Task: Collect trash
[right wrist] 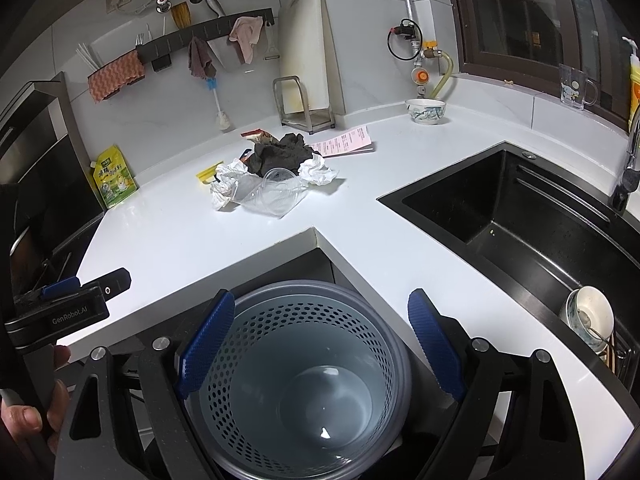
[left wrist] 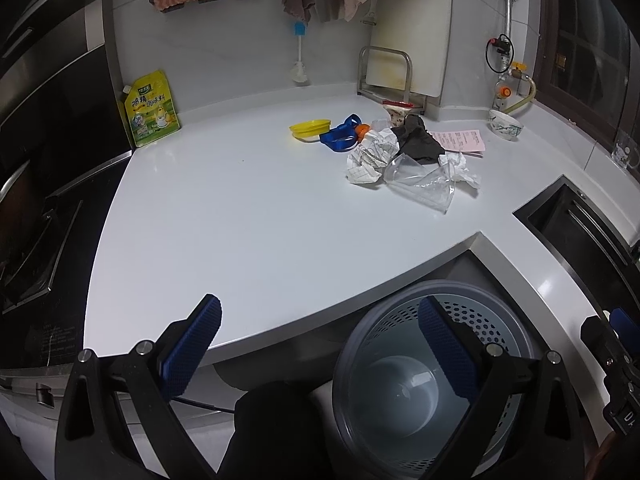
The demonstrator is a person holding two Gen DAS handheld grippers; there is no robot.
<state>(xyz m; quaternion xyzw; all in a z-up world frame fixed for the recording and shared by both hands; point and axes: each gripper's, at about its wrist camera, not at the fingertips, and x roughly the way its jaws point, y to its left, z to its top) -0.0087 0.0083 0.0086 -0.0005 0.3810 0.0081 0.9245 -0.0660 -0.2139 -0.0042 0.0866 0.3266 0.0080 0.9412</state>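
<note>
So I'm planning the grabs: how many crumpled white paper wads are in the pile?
2: one checked wad at the pile's left front, one plain wad at its right, beside the clear plastic cup. More may hide under the dark cloth.

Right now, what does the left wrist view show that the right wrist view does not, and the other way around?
Only the left wrist view shows the blue strap and the orange piece beside the trash pile, plus the yellow lid in full. Only the right wrist view shows the whole black sink, the cup lying in it and the clear mug on the sill. Both show the crumpled paper, the clear plastic cup, the dark rag, the pink sheet, the white bowl, the yellow pouch and the empty grey bin below the counter.
</note>
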